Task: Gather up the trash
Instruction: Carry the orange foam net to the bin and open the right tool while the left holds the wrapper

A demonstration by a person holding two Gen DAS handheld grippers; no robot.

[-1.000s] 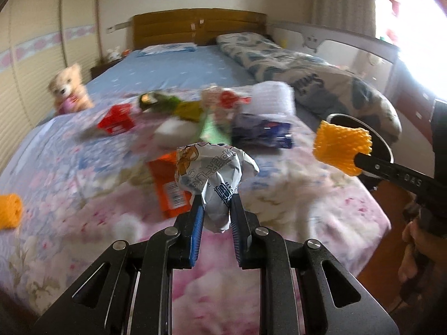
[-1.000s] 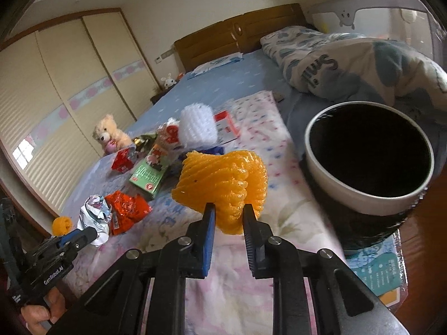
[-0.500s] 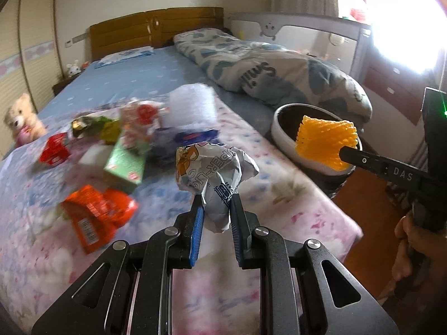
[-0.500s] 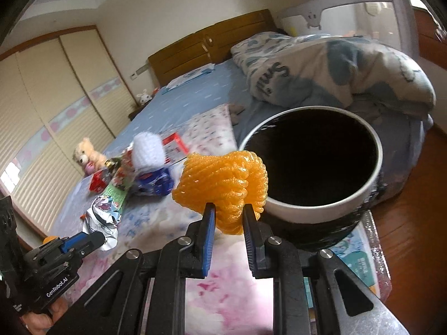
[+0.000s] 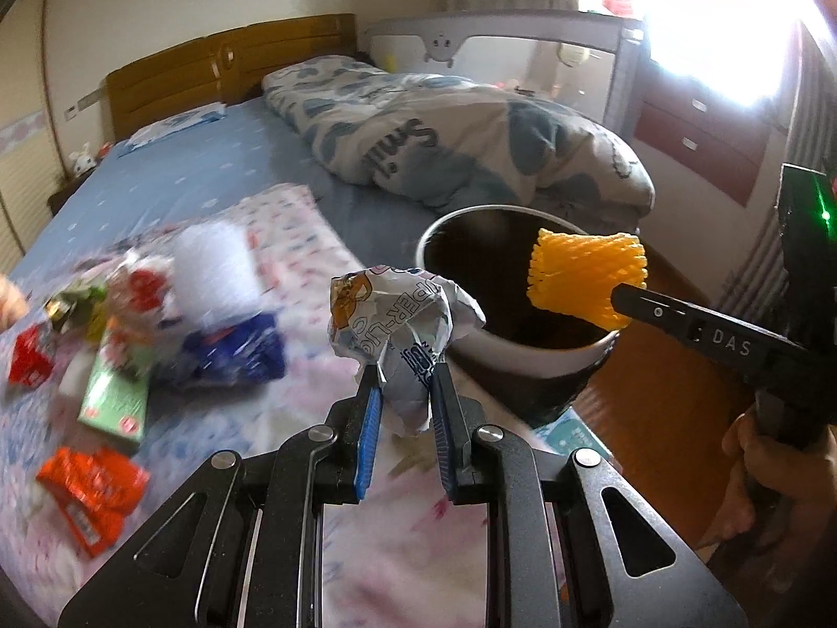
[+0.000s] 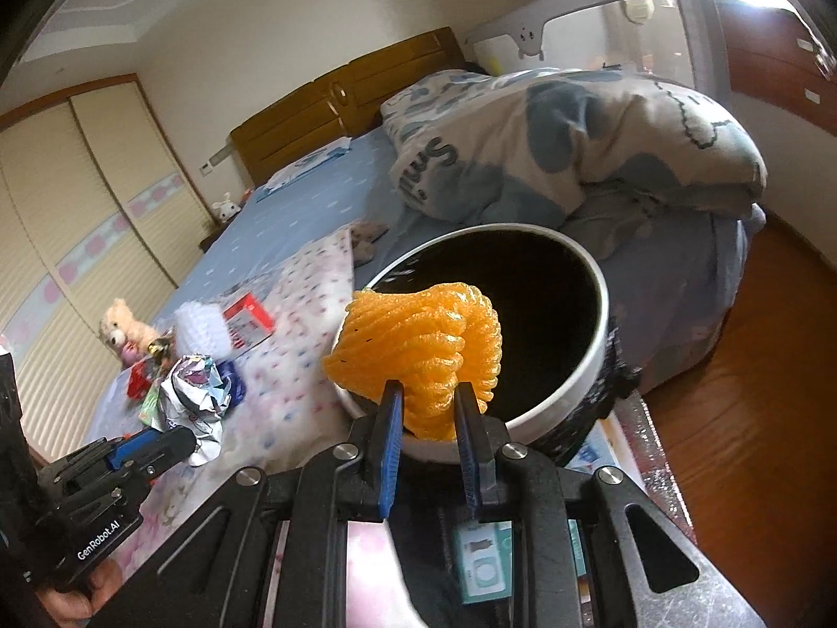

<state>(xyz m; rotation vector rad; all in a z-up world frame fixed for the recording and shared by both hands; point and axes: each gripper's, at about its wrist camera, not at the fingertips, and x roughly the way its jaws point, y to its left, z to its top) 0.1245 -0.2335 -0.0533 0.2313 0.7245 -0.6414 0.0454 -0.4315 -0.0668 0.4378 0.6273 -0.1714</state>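
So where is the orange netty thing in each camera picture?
Left wrist view: the orange foam net is on the right, held out over the trash bin by the right tool.
Right wrist view: it is in the centre, pinched in that tool, in front of the bin's opening.
Shared landmark: the bin's white rim.

"DAS" on right tool; "GenRobot.AI" on left tool; quilt perhaps "Smile".
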